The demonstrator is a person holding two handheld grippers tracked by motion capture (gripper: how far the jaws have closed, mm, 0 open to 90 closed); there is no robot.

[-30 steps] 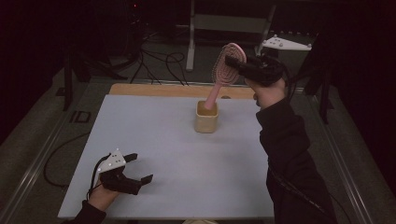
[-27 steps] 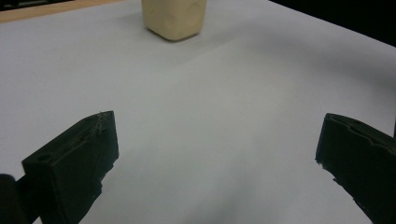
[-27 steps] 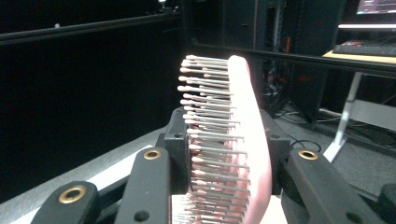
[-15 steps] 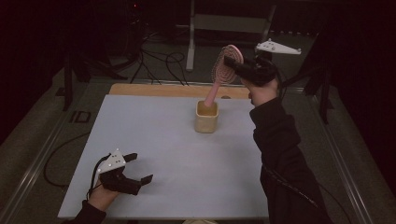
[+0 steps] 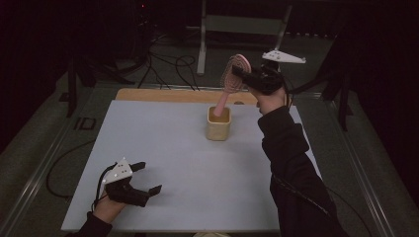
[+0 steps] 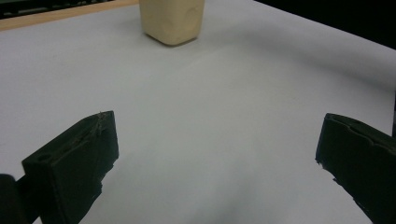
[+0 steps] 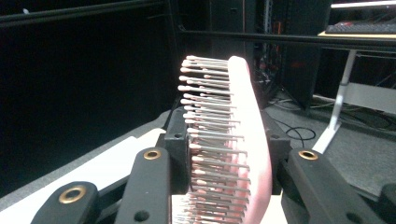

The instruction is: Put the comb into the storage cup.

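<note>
Small cream square-sided cup (image 5: 219, 123) sits upright toward the far middle of your pale grey worktop (image 5: 173, 163), just short of the bare wooden strip (image 5: 168, 95) along the far edge. Pink plastic paddle hairbrush (image 5: 230, 79) has its handle end down inside the cup, leaning up and away to the right, brush head well above the rim. In the left tool view the cup (image 6: 172, 20) shows at the far top with open worktop (image 6: 210, 121) between it and the jaws; its inside is hidden from there.

Your right tool (image 5: 247, 77) is raised over the far right of the worktop, jaws pointing left and clamped on the brush head. Right tool view confirms: brush (image 7: 233, 140) sits edge-on between the two black jaws, metal-pinned bristles facing left, pink back to the right. Your right forearm in the dark sleeve (image 5: 291, 163) runs up from the near right edge, wrist bent back, grey three-cornered plate on top.

Your left tool (image 5: 146, 177) rests low at the near left corner of the worktop, jaws spread wide, nothing between them, pointing toward the cup. Well apart from cup and brush
</note>
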